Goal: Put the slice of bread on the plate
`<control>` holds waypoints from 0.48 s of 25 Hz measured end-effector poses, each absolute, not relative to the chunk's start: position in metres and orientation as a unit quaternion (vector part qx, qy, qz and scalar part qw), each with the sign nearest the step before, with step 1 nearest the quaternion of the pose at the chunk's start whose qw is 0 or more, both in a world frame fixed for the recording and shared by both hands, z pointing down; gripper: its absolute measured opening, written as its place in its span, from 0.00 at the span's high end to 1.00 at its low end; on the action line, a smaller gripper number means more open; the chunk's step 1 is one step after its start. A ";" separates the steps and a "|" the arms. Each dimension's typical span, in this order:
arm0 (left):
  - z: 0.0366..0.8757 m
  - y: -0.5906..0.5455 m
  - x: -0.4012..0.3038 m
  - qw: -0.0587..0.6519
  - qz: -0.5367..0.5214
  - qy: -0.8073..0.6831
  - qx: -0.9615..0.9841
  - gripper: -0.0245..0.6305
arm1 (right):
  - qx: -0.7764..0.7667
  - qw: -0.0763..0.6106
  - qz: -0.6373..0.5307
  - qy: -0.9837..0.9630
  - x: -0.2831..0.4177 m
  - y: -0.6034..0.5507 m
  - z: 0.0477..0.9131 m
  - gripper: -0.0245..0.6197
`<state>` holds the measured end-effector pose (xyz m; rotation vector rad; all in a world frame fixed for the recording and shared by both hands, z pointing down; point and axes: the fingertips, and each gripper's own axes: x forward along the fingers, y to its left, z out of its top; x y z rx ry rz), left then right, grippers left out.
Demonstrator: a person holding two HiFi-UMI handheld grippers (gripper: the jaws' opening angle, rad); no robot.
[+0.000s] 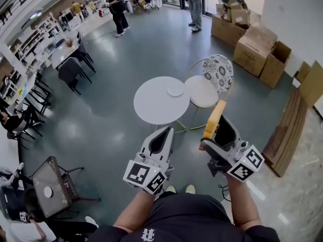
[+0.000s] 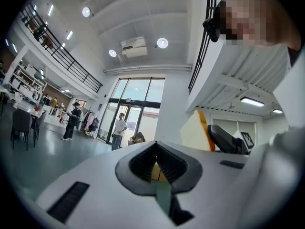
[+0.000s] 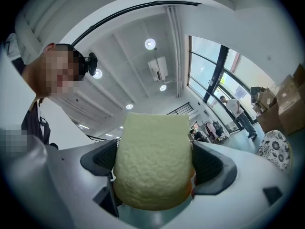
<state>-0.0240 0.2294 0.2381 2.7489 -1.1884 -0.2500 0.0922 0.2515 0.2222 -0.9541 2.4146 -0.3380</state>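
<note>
Right gripper [image 1: 218, 135] jaws clenched on pale, spongy square slice of bread [image 3: 152, 159], held upright in mid-air | left gripper [image 1: 162, 139] jaws pressed together, empty | small round white plate [image 1: 175, 89] bare on round white table [image 1: 151, 107], well ahead | judged: pickup done; carry and set-down remain.

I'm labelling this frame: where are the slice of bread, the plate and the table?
slice of bread [image 3: 152, 161], right gripper view, middle of its pale face.
plate [image 1: 175, 90], head view, its bare middle.
table [image 1: 154, 107], head view, bare top.
</note>
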 end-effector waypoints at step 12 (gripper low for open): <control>0.237 0.215 -0.004 0.060 -0.081 -0.404 0.909 0.95 | -0.342 0.257 -0.130 0.895 0.109 0.233 0.227 0.20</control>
